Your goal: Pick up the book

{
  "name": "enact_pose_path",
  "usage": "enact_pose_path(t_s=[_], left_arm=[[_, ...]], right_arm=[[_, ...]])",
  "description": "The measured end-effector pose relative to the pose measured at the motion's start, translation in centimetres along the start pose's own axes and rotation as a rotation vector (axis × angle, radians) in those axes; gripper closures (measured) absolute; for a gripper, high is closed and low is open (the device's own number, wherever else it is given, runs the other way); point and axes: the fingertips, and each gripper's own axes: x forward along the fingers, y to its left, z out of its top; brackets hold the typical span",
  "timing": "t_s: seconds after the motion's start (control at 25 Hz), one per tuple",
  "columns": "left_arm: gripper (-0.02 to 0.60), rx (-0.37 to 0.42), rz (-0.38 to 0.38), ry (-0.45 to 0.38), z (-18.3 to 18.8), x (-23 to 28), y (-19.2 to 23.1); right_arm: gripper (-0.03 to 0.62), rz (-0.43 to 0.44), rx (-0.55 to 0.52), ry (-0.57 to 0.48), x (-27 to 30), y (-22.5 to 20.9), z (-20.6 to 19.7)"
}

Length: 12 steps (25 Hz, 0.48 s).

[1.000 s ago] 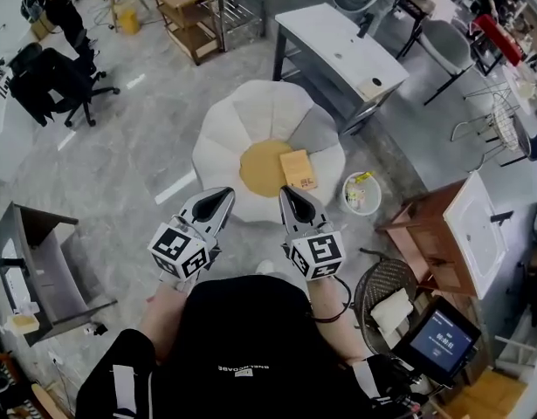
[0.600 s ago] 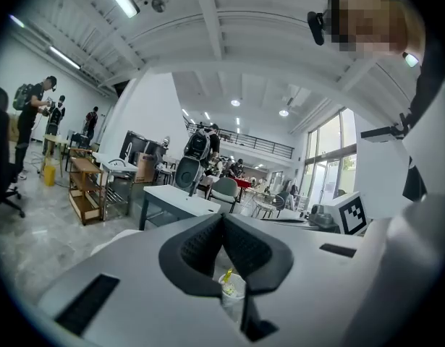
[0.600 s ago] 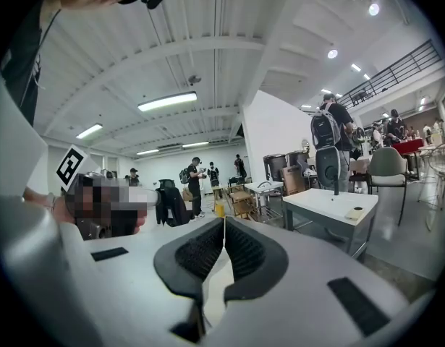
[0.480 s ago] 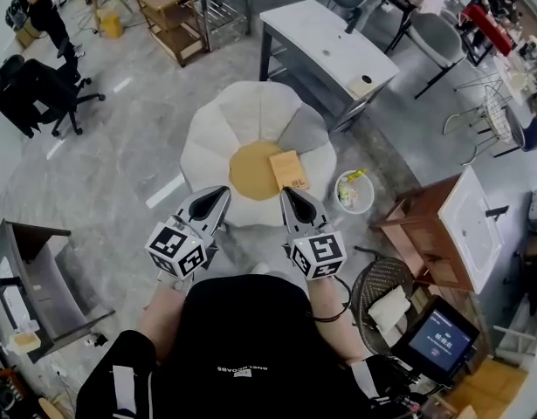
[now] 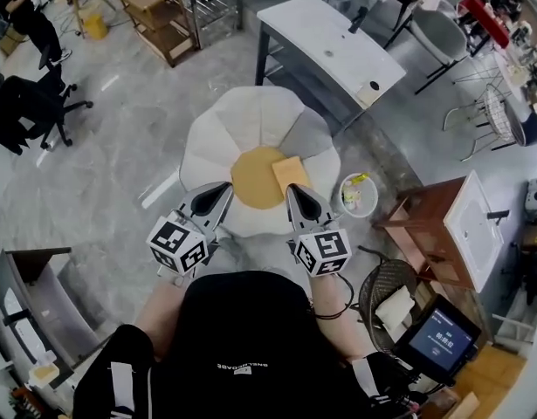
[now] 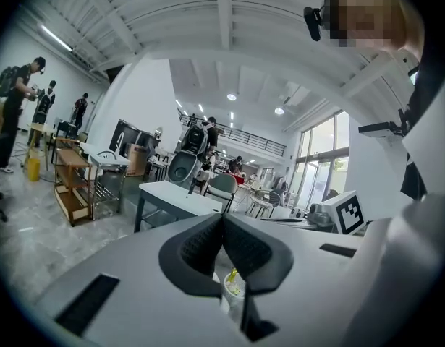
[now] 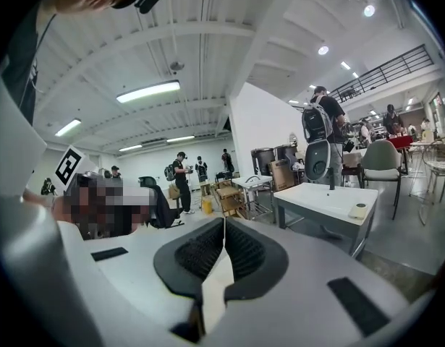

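White table (image 5: 217, 127): book (image 5: 292, 172) just beyond right tongs (image 5: 294, 189).

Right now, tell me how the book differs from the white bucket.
The book is flat, rectangular and tan; the white bucket is round and open-topped. The book lies on the petal-shaped seat; the bucket stands on the floor beside it. Both sit untouched.

Book (image 5: 292, 174): matt tan card cover.
Seat (image 5: 217, 129): pale padded cloth, tan round middle.
Floor (image 5: 120, 147): polished grey stone, faint sheen.
Desk (image 5: 325, 37): smooth white top, dark metal legs.
Left gripper (image 5: 223, 188), right gripper (image 5: 293, 188): matt pale plastic, black ribbed pads (image 7: 200, 251).
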Motion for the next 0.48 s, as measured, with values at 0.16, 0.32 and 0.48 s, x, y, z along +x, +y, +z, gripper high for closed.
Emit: enact_pose_path(t_s=[0.16,0.32,0.48], left_arm=[[0.568,-0.002,-0.017,0.014,1.3,1.1,4.5],[0.568,-0.008,-0.034,0.025,2.3,2.0,8.4],[0.568,-0.027,-0.061,0.037,2.4,3.2,12.1]], right_arm=[[0.568,-0.013,0.032,0.011,4.6,-0.1,0.7],[0.568,-0.032,0.057,0.021,8.2,0.1,1.3],[0.568,-0.058,0.070,0.030,11.7,-0.2,1.5]])
